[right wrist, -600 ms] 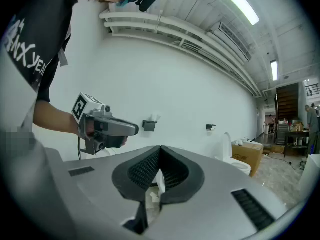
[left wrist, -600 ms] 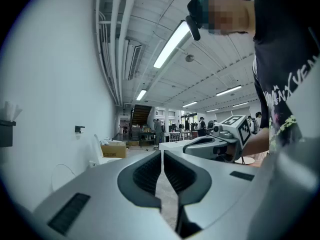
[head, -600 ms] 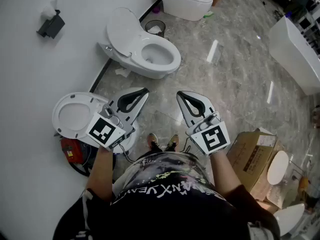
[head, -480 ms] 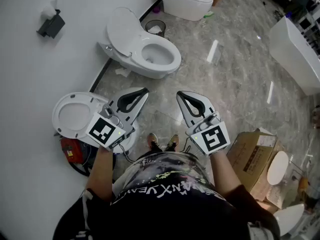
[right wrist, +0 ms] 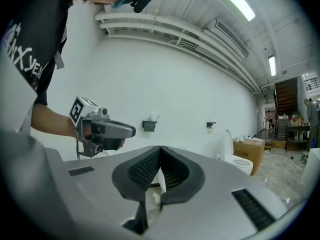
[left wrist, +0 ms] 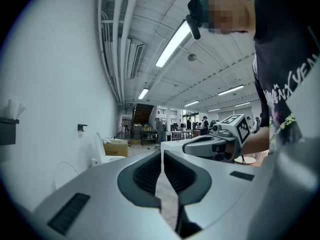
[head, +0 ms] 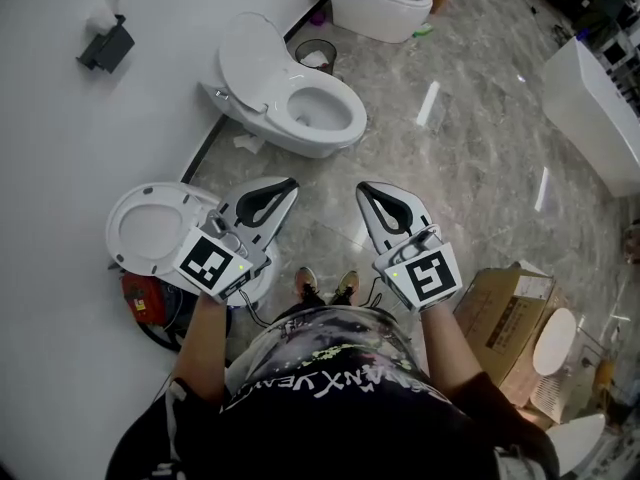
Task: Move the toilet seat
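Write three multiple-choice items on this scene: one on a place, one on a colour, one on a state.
1. The cardboard box sits: A) on the floor at the person's right; B) atop a toilet tank; C) inside a bowl.
2. The tissue holder on the wall is: A) red; B) black; C) yellow.
3. The left gripper and right gripper are: A) both open; B) both shut on a seat; C) both shut, empty.
Answers: 1 A, it stands on the floor there; 2 B, dark against the white wall; 3 C, each one's jaws meet with nothing between.
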Tool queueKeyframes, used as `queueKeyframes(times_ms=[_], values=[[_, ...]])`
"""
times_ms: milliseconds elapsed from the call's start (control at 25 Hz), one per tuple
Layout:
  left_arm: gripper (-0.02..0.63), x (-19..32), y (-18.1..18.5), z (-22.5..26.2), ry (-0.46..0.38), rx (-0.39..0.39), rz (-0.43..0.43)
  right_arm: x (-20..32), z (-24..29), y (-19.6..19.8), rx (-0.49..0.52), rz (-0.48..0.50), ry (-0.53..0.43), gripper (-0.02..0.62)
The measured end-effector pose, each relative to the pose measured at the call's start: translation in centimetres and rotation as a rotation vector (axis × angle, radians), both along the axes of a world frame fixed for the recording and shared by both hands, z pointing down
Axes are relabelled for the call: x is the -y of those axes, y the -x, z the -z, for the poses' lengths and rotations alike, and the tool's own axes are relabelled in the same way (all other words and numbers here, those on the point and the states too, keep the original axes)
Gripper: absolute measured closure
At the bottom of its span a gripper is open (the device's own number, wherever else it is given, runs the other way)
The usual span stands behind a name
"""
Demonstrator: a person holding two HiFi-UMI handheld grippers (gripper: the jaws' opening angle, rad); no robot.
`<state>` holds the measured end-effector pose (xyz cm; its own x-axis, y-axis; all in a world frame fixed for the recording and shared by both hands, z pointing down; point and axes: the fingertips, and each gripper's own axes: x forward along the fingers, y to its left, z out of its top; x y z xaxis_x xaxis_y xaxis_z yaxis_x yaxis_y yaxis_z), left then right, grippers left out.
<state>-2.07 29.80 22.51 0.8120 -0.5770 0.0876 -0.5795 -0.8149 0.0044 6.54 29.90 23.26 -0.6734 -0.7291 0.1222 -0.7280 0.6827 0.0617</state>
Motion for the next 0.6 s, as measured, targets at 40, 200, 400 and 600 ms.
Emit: queueKeyframes(times_ms=[40, 200, 400, 600], values=[[0.571, 0.02, 0.06, -0.15, 0.002, -0.001, 0.001, 0.03, -0.12, 0.06, -0.002, 0.002, -0.002, 0.592], [0.571, -0.09, 0.37, -0.55, 0.013, 0.000, 0.006, -0.07, -0.68, 0.22, -0.021, 0.003, 0.005, 0.591], [0.571, 0.18, 0.83, -0.42, 0.007, 0.004, 0.020, -0.03, -0.49, 0.45, -0.023, 0.006, 0.011, 0.584], [0.569, 0.34, 0.96, -0.29, 0.008, -0.007, 0.031, -0.06, -0.39, 0.56, -0.015, 0.019, 0.010, 0.548]])
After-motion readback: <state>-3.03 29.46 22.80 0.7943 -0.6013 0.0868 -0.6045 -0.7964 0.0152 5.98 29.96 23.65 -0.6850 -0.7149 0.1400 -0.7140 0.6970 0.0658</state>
